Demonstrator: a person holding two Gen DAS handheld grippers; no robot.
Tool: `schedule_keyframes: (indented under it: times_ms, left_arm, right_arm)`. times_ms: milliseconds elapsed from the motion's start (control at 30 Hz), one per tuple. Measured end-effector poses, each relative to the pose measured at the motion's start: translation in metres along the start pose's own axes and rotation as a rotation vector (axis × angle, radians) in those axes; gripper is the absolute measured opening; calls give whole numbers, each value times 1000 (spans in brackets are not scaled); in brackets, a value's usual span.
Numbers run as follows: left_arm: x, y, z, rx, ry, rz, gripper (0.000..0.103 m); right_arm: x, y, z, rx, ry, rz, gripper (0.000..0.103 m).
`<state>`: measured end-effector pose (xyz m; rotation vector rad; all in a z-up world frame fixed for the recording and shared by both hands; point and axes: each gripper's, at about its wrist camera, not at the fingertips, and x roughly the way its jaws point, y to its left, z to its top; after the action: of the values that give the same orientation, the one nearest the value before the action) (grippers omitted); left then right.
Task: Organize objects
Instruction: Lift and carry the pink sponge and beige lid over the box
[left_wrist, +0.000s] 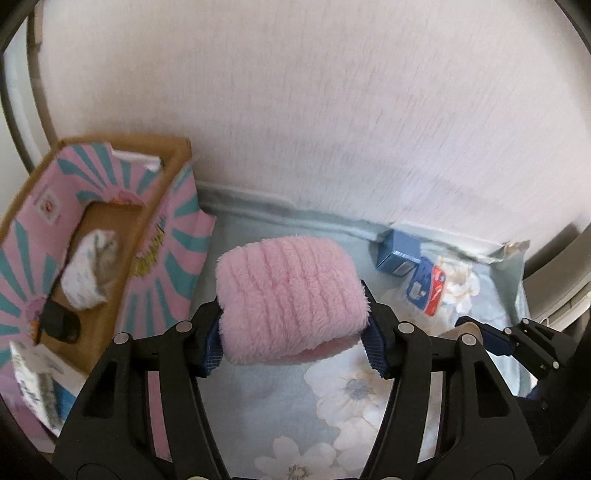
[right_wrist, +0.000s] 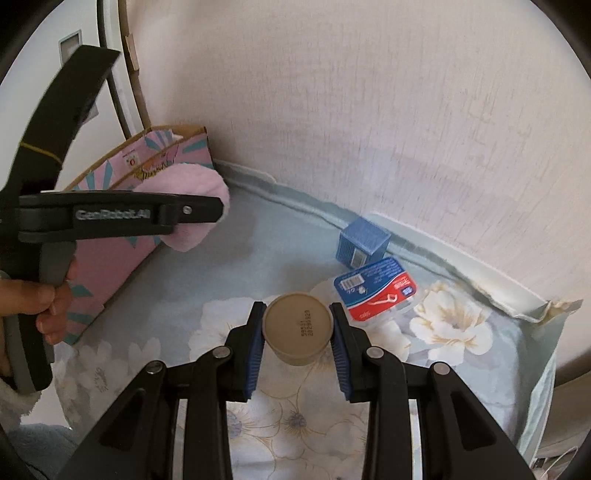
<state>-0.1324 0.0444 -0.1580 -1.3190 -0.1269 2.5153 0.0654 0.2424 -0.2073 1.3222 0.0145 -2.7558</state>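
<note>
My left gripper is shut on a pink fluffy roll, held above the floral cloth. The right wrist view shows the same roll in the left gripper, just in front of the pink-and-teal cardboard box. My right gripper is shut on a tan round tub, whose printed flat end faces the camera. It hangs over the cloth. In the left wrist view the right gripper shows at the right edge.
The cardboard box stands open at the left and holds a white patterned bundle and a dark item. A small blue box and a blue-and-red floss pack lie by the wall. A person's hand grips the left handle.
</note>
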Motion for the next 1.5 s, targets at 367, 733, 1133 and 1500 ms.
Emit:
schedule_keyframes:
  times_ms: [367,733,1133,1500]
  left_arm:
    - [-60,21,26,-19,-49,-29,57]
    - [-119,74,37,-71,-99,1,58]
    - [-150,143,10,-172,-101,88,58]
    - [-140,176,-24,-241,-66,123,57]
  right_arm:
    - [-25,12,50,10,-21,-13,31]
    - [-30,61,115,-86,-55,56,31]
    - [3,140,167,-198,-19,198,31]
    - [56,202,180,-238,97,300,31]
